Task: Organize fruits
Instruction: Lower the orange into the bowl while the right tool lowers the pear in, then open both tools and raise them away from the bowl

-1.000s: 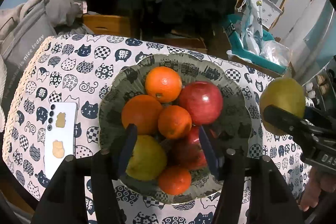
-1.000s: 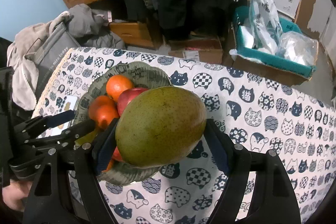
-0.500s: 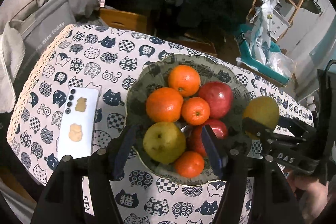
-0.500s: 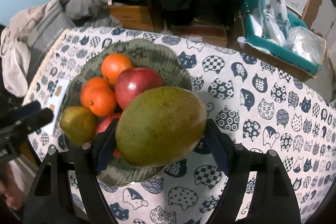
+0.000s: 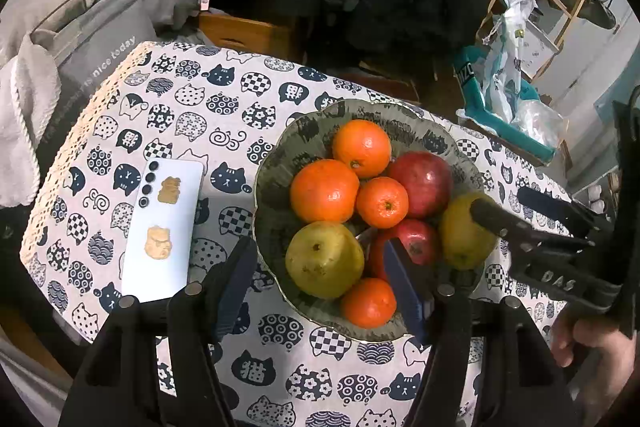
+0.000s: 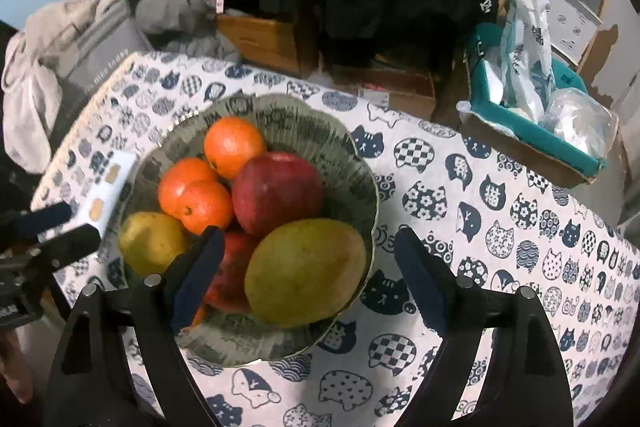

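A grey-green patterned bowl [image 5: 420, 133] [image 6: 352, 155] holds several oranges [image 5: 324, 190], red apples [image 6: 278, 193] and a yellow-green pear [image 5: 324, 259] [image 6: 150, 243]. A green-yellow mango [image 6: 306, 273] [image 5: 464, 231] lies in the bowl at its right rim. My right gripper [image 6: 310, 279] is open, its jaws wide on both sides of the mango and not touching it; it also shows in the left wrist view [image 5: 532, 215]. My left gripper [image 5: 320, 285] is open and empty, hovering over the bowl's near edge; it also shows in the right wrist view [image 6: 52, 231].
The table wears a cat-print cloth [image 5: 200, 107] [image 6: 500, 227]. A white phone [image 5: 162, 223] lies left of the bowl. A grey bag and clothes [image 5: 80, 27] sit past the left edge. A teal box with plastic bags [image 6: 536, 99] stands behind the table at right.
My right gripper lowered the mango into the bowl and opened, letting it go. My left gripper drew back and to the left from the fruit.
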